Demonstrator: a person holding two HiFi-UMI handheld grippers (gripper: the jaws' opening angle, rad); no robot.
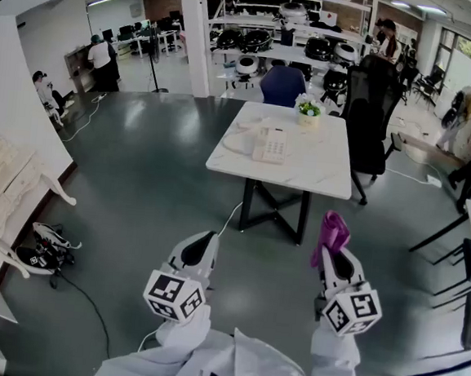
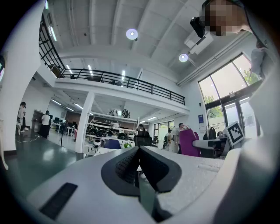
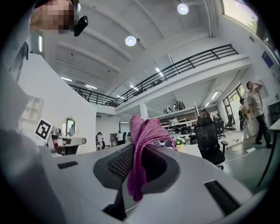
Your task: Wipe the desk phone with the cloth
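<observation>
Approach stage, wiping not yet begun. Right gripper [image 1: 334,247]: jaws pinched on a purple cloth [image 1: 333,228] that sticks up out of them. Left gripper [image 1: 201,242]: jaws closed together on nothing. Desk phone [image 1: 269,145] lies on the white table [image 1: 319,172], well apart from both, at about 11 o'clock from the right gripper and 1 o'clock from the left, its long axis running 12 to 6. Neither gripper is clearly nearer; the cloth-bearing right one would likely travel forward and slightly leftward.
</observation>
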